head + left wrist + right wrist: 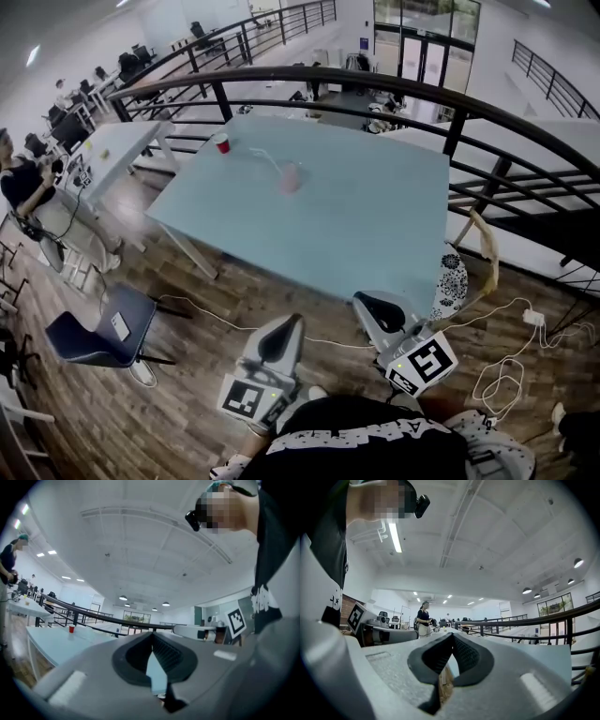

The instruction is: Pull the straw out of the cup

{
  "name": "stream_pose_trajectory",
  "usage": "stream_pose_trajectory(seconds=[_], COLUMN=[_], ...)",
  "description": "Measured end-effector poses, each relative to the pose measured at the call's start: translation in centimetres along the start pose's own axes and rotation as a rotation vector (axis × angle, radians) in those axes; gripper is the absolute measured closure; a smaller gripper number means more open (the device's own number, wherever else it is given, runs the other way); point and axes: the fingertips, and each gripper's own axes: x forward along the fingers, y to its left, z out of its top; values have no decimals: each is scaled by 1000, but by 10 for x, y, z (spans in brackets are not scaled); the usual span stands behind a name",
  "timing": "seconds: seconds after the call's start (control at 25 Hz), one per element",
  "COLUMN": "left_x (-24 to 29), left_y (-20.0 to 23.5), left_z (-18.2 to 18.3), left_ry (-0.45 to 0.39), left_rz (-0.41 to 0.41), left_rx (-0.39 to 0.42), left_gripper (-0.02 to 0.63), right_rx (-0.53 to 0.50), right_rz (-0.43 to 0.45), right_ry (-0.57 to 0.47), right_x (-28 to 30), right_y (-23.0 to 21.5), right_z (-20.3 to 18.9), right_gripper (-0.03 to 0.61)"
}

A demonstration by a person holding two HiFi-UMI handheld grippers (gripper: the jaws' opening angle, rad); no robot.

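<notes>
A pink cup (291, 178) stands near the middle of the pale blue table (356, 234) in the head view. A white straw (266, 157) leans out of it toward the upper left. Both grippers are held low, close to the person's body and well short of the table's near edge. My left gripper (286, 324) (152, 637) has its jaws closed tip to tip with nothing between them. My right gripper (367, 302) (452, 637) is likewise shut and empty. Neither gripper view shows the pink cup.
A red cup (221, 142) (71, 628) stands at the table's far left corner. A black railing (450, 103) curves behind the table. A dark chair (103, 328) stands left on the wood floor, a patterned seat (452, 281) right, and white cables (506, 375) lie beside it.
</notes>
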Motion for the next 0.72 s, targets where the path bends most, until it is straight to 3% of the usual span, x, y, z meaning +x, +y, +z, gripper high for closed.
stream_pose_trajectory(seconds=[0.72], left_x=[-17], left_y=[75], left_z=[-1], left_ry=[-3], left_rz=[-16], left_rx=[-16], left_gripper=[624], right_rx=[2], right_rz=[-43], right_ry=[21], right_x=[66], right_y=[21], right_z=[-13], right_gripper=[580])
